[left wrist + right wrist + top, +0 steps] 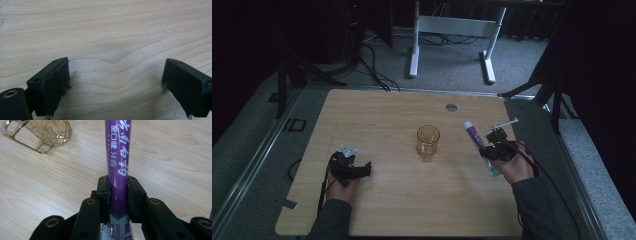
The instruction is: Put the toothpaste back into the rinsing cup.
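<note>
- The right gripper (490, 145) was in the right half of the high view, held in a hand (516, 167).
- Its fingers (103, 187) were closed tight on a purple tube (119, 157).
- In the right gripper view, the tube ran straight up the middle of the frame, with white writing on it.
- In the high view, the tube (476, 136) pointed up and to the left, with its white cap at the top end.
- It looked lifted a little off the counter (387, 115), but I could not tell for sure.
- A clear yellow cup (428, 141) stood in the middle of the high view, just left of the tube.
- In the right gripper view, the cup (42, 132) was in the upper left corner. It looked empty.
- The left gripper (351, 169) was at the lower left of the high view, well apart from the cup.
- Its fingers (51, 86) were wide open with nothing between them, just bare wood.
- I think the job was to put the tube in the cup.
- Picking up the tube looked done.
- Still left, I think: carry the tube over the cup, tip it so one end goes down, lower it in, and let go.
</note>
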